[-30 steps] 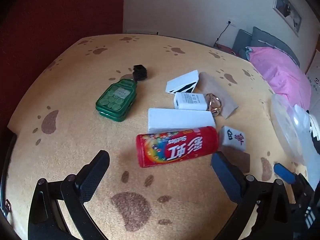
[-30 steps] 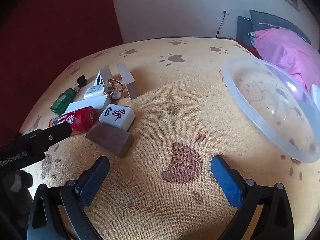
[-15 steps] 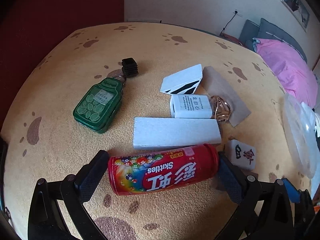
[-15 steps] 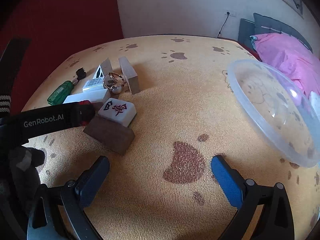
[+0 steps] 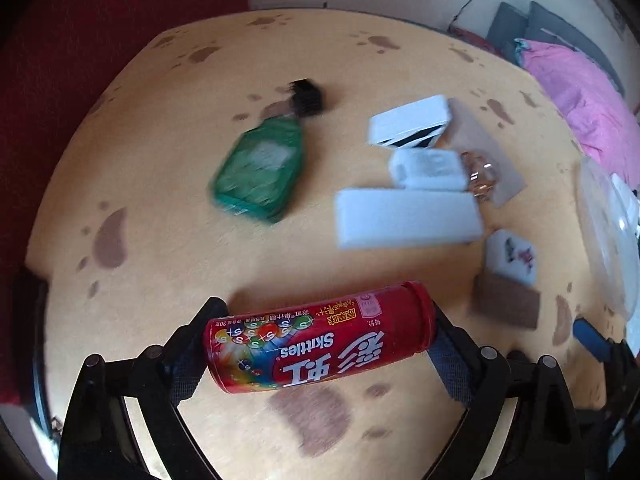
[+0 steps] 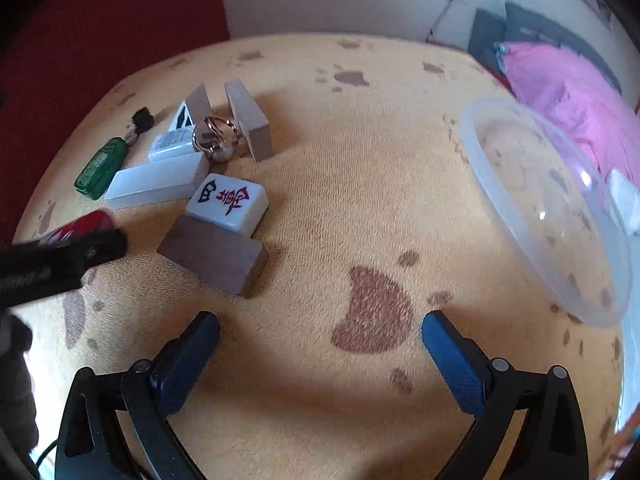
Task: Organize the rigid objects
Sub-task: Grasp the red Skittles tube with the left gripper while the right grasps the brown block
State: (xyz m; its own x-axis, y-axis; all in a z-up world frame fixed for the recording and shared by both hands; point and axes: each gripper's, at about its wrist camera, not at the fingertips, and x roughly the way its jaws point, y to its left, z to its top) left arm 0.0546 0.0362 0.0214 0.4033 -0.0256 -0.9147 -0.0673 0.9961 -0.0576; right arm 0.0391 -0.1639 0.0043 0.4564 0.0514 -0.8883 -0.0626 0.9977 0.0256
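Note:
My left gripper [image 5: 320, 340] is shut on a red Skittles can [image 5: 320, 340], held sideways by its ends above the yellow paw-print cloth. Behind it lie a green bottle-shaped tin [image 5: 260, 174], a long white block [image 5: 406, 218], a small white box [image 5: 426, 168], a black-and-white box [image 5: 410, 122] and a mahjong tile [image 5: 512, 256] on a brown block [image 5: 506, 306]. My right gripper [image 6: 320, 356] is open and empty over the cloth, near the brown block [image 6: 216, 258] and mahjong tile [image 6: 228, 202]. A clear plastic bowl [image 6: 560, 216] sits at the right.
A gold ring [image 6: 216, 136] and two wooden blocks [image 6: 248, 120] stand behind the tile. A black clip [image 5: 306, 96] lies at the green tin's top. A bed with pink bedding [image 6: 568, 92] is beyond the table. The left gripper's arm [image 6: 60, 264] crosses the right view's left edge.
My left gripper closed on the Skittles can and lifted it back toward me, away from the white block. The right gripper has barely moved.

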